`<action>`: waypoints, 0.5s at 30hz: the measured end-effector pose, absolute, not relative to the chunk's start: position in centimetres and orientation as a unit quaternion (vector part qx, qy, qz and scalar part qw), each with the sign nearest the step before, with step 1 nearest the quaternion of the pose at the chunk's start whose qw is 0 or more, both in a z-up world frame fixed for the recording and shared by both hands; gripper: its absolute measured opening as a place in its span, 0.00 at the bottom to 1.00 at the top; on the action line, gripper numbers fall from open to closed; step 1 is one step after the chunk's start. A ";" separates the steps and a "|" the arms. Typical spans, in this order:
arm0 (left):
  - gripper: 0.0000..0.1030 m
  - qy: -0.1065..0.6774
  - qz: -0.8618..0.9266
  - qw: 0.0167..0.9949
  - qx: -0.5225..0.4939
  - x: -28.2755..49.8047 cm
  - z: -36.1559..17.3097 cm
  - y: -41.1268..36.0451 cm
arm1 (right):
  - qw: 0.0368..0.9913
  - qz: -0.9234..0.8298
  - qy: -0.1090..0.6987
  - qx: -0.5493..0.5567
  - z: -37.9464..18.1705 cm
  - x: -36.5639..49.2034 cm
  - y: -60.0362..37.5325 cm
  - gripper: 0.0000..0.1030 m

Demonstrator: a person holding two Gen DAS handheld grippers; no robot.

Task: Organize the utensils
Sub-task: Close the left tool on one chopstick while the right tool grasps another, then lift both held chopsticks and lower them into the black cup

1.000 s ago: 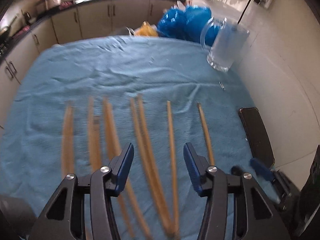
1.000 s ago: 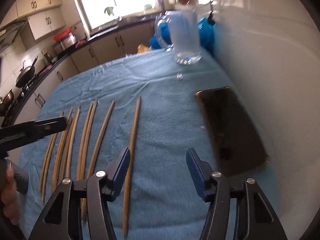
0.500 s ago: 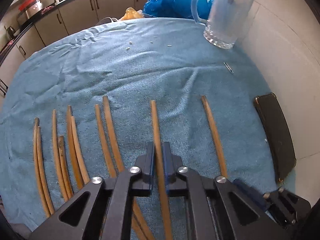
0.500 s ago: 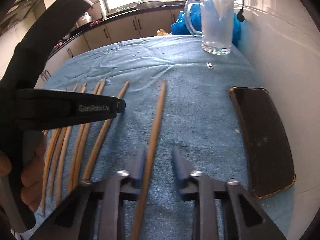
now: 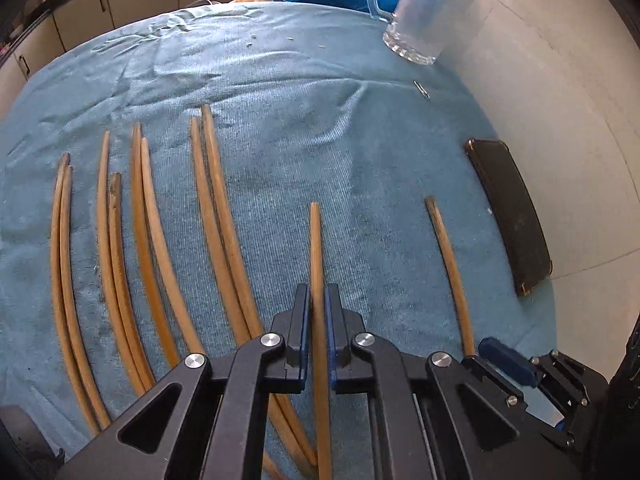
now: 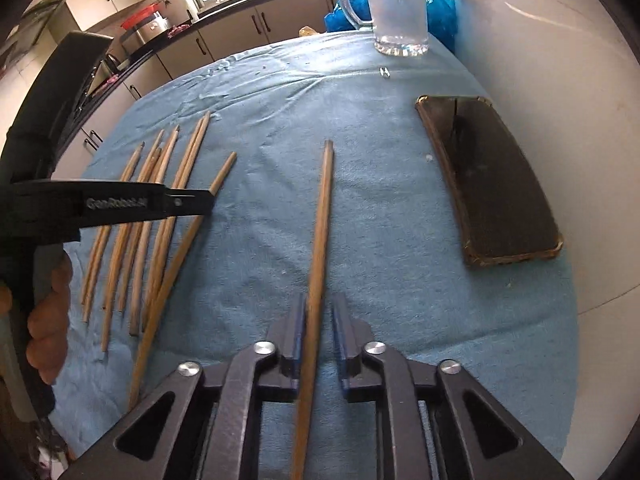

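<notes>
Chopsticks laid out on blue cloth; glass mug upright at the far edge, contents not discernible.

Left hand-held gripper pinches one chopstick. Right hand-held gripper, jaws just reopened slightly, straddles the rightmost chopstick with a gap showing. Remaining chopsticks lie in a row on the bench cloth, phone at right.

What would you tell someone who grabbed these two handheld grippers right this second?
Left gripper: jaws have just closed, shut on a chopstick.
Right gripper: jaws have just been opening, open around the rightmost chopstick, which lies on the blue cloth.
The other chopsticks lie in a row at the left; the glass mug stands at the far edge.
Done: nothing gathered.
Left: every chopstick.
</notes>
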State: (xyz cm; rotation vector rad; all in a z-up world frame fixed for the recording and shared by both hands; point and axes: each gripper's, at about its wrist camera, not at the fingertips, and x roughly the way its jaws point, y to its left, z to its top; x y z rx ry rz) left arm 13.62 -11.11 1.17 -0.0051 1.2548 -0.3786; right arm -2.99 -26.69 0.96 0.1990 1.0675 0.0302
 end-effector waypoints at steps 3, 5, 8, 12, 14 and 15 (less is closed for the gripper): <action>0.06 0.586 -0.175 0.791 -0.006 13.8 1.3 -11.3 | 0.855 0.011 0.511 0.090 1.1 -1.9 -26.6 0.28; 0.06 0.590 -0.176 0.788 -0.002 13.9 1.4 -11.5 | 0.853 0.010 0.517 0.075 1.1 -0.5 -26.3 0.28; 0.06 0.593 -0.179 0.785 -0.003 14.5 1.2 -12.1 | 0.850 0.011 0.524 0.056 1.1 1.0 -25.9 0.28; 0.06 0.592 -0.188 0.784 -0.018 15.4 0.9 -12.4 | 0.847 0.004 0.531 0.038 1.0 3.0 -25.5 0.28; 0.06 0.585 -0.190 0.788 -0.017 15.0 0.9 -12.0 | 0.847 -0.004 0.531 0.026 0.9 3.6 -25.2 0.21; 0.05 0.581 -0.188 0.792 -0.018 14.7 1.0 -11.9 | 0.847 -0.006 0.531 0.019 0.9 3.8 -25.0 0.09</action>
